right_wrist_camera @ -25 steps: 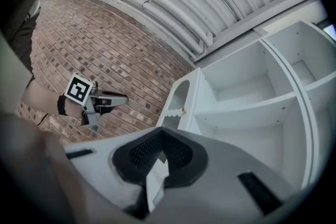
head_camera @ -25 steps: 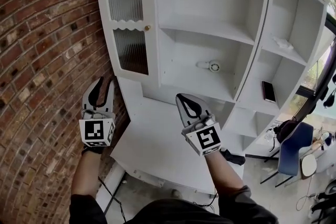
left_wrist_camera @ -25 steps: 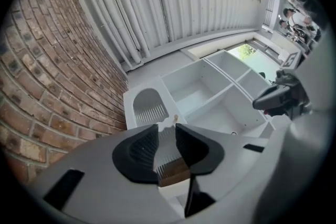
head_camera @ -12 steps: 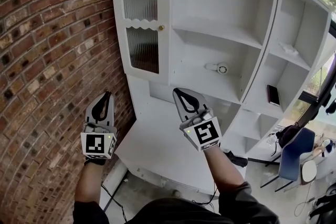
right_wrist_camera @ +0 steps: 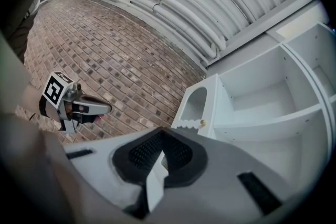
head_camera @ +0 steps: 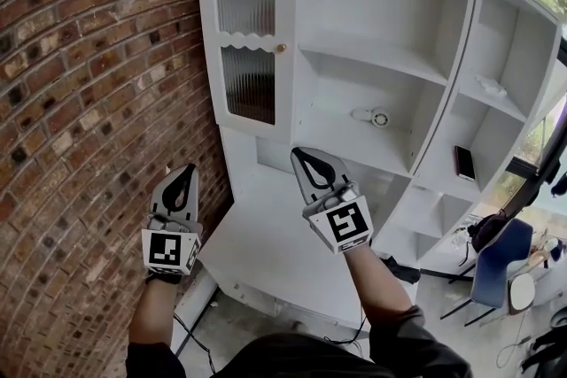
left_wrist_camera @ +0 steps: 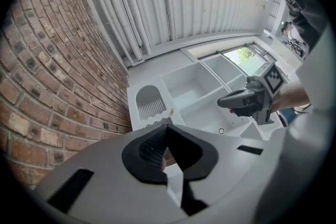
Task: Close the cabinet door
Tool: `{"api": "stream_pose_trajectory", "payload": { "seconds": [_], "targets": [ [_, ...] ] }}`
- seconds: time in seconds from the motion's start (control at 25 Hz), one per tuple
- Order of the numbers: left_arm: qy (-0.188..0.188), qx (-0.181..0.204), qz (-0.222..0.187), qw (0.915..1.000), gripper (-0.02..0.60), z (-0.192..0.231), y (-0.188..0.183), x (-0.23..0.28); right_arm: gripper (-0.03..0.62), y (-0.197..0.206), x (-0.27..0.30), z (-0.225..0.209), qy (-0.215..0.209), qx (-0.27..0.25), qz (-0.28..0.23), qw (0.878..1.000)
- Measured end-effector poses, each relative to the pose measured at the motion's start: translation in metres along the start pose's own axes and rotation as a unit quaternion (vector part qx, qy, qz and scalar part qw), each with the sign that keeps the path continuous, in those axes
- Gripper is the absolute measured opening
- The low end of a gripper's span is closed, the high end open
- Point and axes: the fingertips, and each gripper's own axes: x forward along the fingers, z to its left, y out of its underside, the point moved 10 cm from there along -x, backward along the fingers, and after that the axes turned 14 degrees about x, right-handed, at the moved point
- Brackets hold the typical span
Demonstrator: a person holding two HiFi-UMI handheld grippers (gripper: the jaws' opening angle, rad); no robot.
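Cabinet door (head_camera: 248, 40) open; left gripper (head_camera: 183, 173) just closed, right gripper (head_camera: 301, 157) shut, both empty.

Cabinet (head_camera: 390, 57) top ran off head view's upper edge. Round item (head_camera: 379, 116) on middle shelf too small to identify. Dark flat slab (head_camera: 463, 162) on right shelf, possibly phone.

Low centre, the right tool (right_wrist_camera: 161, 139) has its jaws together on nothing. Just above, the white cabinet door (right_wrist_camera: 194, 105) stands open, its brass knob (right_wrist_camera: 202, 123) showing. The left tool (right_wrist_camera: 100, 108) hangs at far left before the brick wall (right_wrist_camera: 115, 55).
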Motion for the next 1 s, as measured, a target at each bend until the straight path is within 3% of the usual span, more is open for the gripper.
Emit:
{"api": "stream_pose_trajectory", "payload": {
  "seconds": [1.0],
  "targets": [
    [0.009,0.003,-0.001,1.0,0.003,-0.0015,0.0033,0.0087,-0.002,0.0045,-0.0008,-0.0046,0.007,0.003,0.006,1.0]
  ]
}}
